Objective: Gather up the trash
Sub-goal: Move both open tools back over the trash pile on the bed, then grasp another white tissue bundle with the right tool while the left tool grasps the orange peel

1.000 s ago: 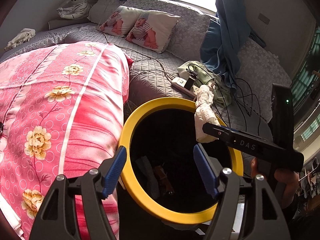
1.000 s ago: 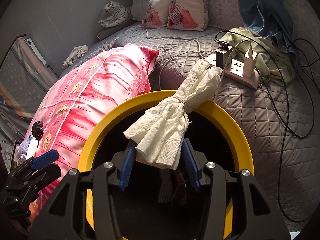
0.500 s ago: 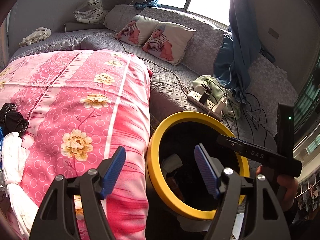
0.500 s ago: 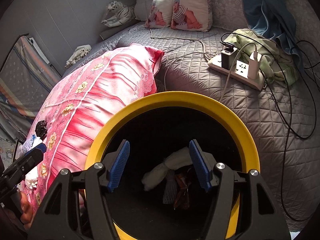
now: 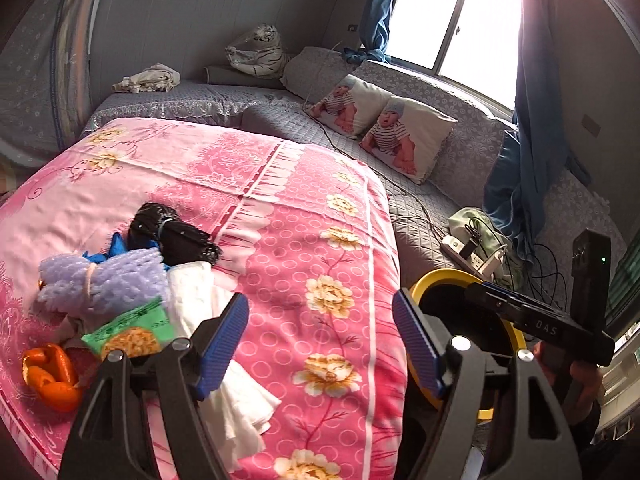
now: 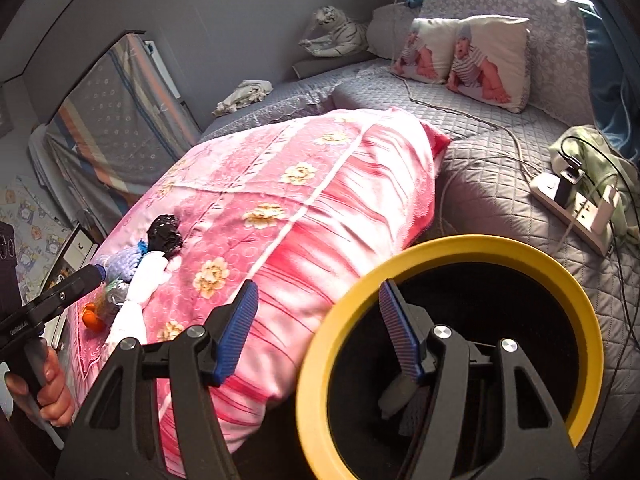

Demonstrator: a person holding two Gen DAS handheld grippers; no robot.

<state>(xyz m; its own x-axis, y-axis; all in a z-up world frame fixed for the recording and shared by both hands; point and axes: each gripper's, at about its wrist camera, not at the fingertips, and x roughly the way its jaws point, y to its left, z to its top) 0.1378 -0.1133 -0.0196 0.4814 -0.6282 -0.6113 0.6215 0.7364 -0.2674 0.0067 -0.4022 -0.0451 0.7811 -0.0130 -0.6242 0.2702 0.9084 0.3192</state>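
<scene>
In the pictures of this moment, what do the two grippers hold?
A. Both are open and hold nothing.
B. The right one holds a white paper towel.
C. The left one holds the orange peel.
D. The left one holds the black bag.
A: the left gripper and the right gripper both show spread jaws with nothing between them; the orange peel and the black bag lie on the pink quilt.

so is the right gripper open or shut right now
Open: the right gripper has blue pads spread wide with nothing between them, over the yellow-rimmed bin.
</scene>
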